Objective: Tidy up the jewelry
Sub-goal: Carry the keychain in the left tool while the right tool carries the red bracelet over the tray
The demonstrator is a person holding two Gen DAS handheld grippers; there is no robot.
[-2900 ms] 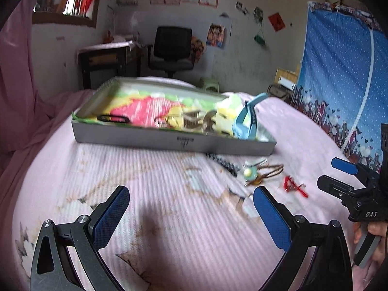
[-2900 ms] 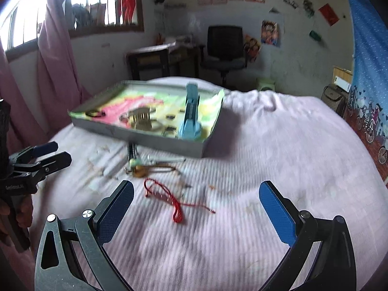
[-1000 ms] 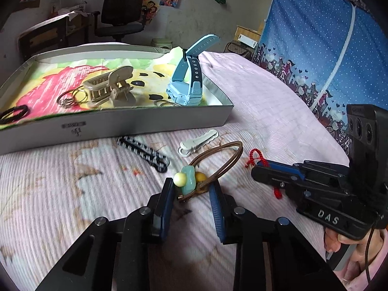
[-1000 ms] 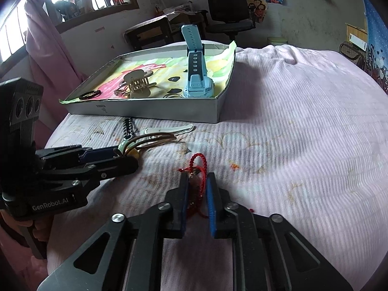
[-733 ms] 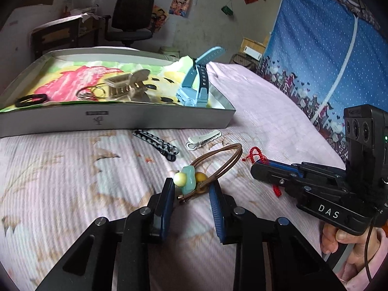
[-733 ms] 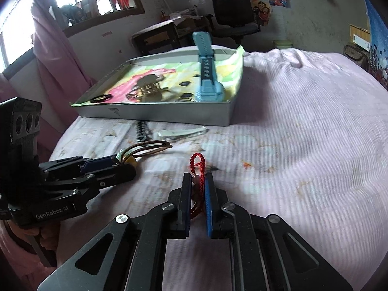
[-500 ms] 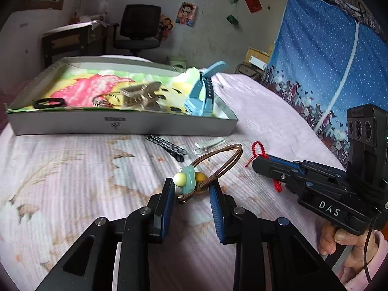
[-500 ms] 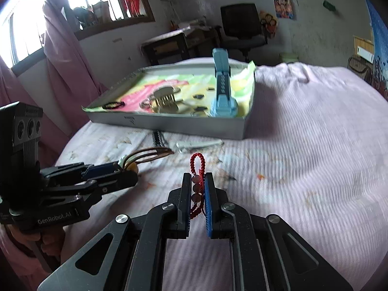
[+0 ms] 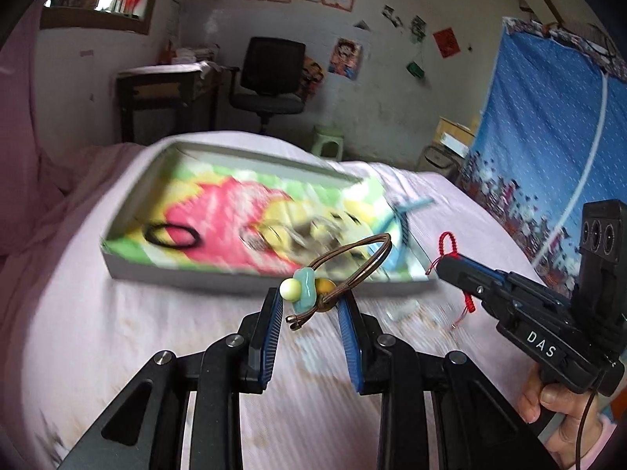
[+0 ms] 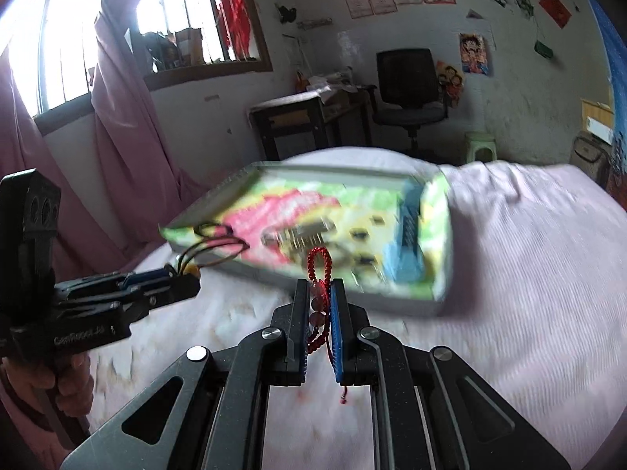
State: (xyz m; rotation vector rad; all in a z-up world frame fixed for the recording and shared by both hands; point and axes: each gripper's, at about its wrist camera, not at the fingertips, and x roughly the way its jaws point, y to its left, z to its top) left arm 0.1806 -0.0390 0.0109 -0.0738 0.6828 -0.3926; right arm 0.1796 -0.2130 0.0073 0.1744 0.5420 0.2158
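Now, left view: left gripper [image 9: 311, 305] pinches the brown cord bracelet with pale beads [image 9: 313, 288], so it hangs clear of the pink bed sheet [image 9: 117, 333].
Ahead of the jaws: shallow grey box with a bright picture lining [image 9: 243, 274], likely its new home.
Right view: right gripper [image 10: 318, 313], nearly closed, grips the red beaded string bracelet [image 10: 318, 270]; loop pokes above the jaws.
Ahead: same box, close.

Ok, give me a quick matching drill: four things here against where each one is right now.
Things:
1. brown cord bracelet
2. red bead bracelet
3. black hair tie
4. blue watch

Places:
A. lying in the tray, at its near left end
B. in the left gripper
C. standing in the tray, at its right end
D. in the right gripper

Pairs: 1-B, 2-D, 3-A, 4-C
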